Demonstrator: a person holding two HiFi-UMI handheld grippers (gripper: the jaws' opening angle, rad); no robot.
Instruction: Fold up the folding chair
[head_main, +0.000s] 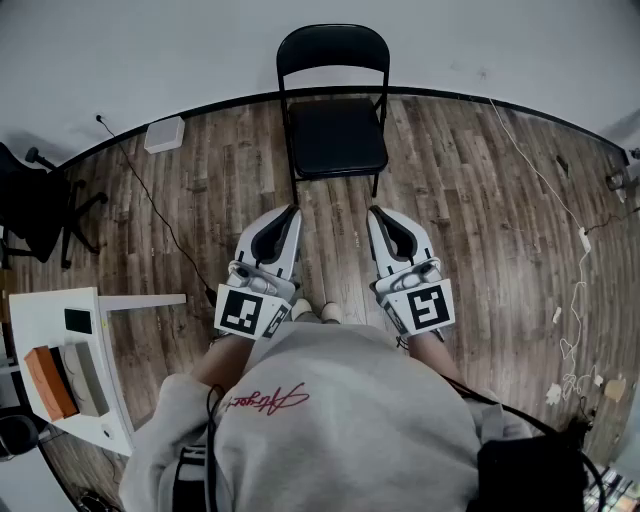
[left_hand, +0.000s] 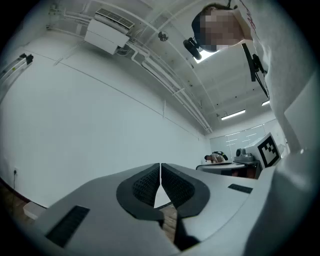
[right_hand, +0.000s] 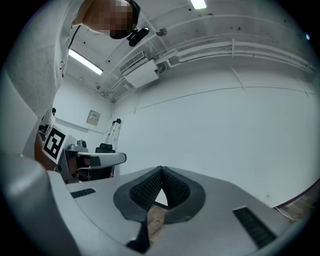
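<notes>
A black folding chair (head_main: 333, 112) stands unfolded on the wooden floor by the white wall, its seat facing me. My left gripper (head_main: 291, 212) and right gripper (head_main: 375, 212) hang side by side just short of the chair's front legs, both shut and empty, touching nothing. In the left gripper view the left gripper (left_hand: 160, 165) shows its black pads (left_hand: 145, 184) pressed together against the white wall. The right gripper (right_hand: 160, 169) in its own view looks the same, tips closed. The chair shows in neither gripper view.
A black office chair (head_main: 38, 208) stands at the far left. A white table (head_main: 60, 372) with an orange box sits at the lower left. A white box (head_main: 165, 134) and a black cable lie by the wall. White cables (head_main: 573, 290) trail over the floor at right.
</notes>
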